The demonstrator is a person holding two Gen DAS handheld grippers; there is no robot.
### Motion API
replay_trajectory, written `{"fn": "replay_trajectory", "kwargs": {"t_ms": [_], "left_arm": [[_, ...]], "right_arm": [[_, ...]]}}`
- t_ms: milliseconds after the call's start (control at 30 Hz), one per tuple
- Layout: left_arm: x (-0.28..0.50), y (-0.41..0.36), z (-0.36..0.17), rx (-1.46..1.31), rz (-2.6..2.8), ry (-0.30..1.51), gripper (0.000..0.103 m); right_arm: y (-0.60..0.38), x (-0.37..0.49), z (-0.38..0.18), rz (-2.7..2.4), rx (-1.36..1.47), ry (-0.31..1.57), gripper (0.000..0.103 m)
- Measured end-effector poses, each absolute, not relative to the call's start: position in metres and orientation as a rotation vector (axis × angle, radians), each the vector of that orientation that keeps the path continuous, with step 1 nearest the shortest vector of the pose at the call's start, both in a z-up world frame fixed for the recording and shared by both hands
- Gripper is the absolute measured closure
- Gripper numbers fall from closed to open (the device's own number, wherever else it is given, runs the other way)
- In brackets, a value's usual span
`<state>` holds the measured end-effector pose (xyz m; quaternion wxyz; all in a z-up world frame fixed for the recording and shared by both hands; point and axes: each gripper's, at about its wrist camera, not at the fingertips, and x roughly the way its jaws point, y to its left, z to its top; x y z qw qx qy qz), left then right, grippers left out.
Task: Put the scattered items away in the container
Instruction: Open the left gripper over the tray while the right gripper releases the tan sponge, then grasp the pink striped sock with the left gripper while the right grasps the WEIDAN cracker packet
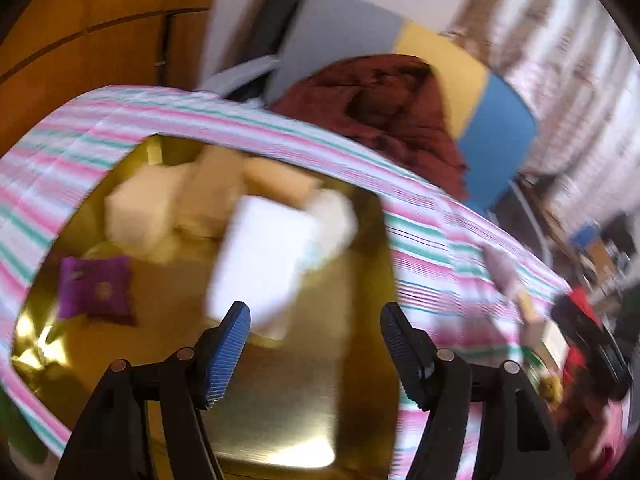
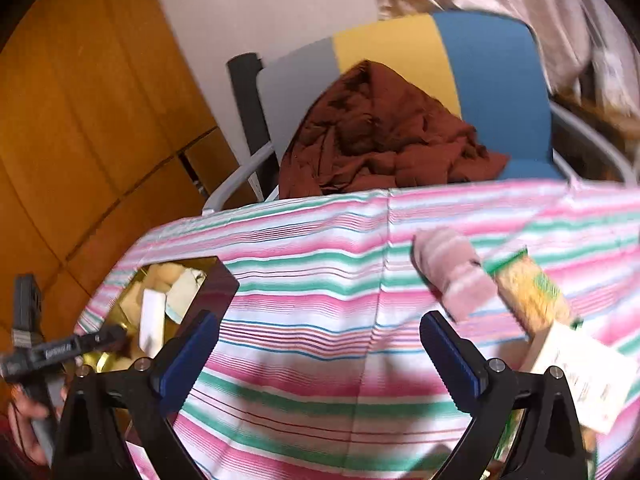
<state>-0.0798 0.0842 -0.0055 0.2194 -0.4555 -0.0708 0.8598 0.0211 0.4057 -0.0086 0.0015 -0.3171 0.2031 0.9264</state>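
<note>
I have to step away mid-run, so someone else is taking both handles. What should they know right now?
Left tool: open, empty, over the gold tin.
Right tool: open, empty, over the striped cloth.
Done: white packet, purple pouch and several pale packets lie in the tin.
Left: pink sock, green-edged packet and white box lie on the cloth ahead of the right tool.

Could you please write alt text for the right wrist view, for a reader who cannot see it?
The open, empty right gripper hangs over a striped tablecloth, with a pink striped sock and a snack packet ahead right and the gold container at left.
</note>
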Motion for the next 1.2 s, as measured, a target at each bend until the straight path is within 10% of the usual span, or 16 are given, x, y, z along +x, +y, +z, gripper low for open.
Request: {"fn": "replay_trajectory", "kwargs": {"t_ms": [200, 600, 1200], "left_arm": [[-0.044, 0.126, 0.009, -1.131, 2.282, -0.085, 0.034], [-0.005, 0.181, 0.002, -1.086, 2.143, 0.075, 0.034], [-0.001, 0.221, -0.021, -1.17, 2.06, 0.126, 0.034]], "right_arm": [[0.422, 0.018, -0.026, 2.826, -1.082, 0.801, 0.002], [0.458, 0.01, -0.012, 2.679, -1.099, 0.502, 0.024], [0.557, -0.011, -0.041, 2.385, -1.325, 0.551, 0.018]]}}
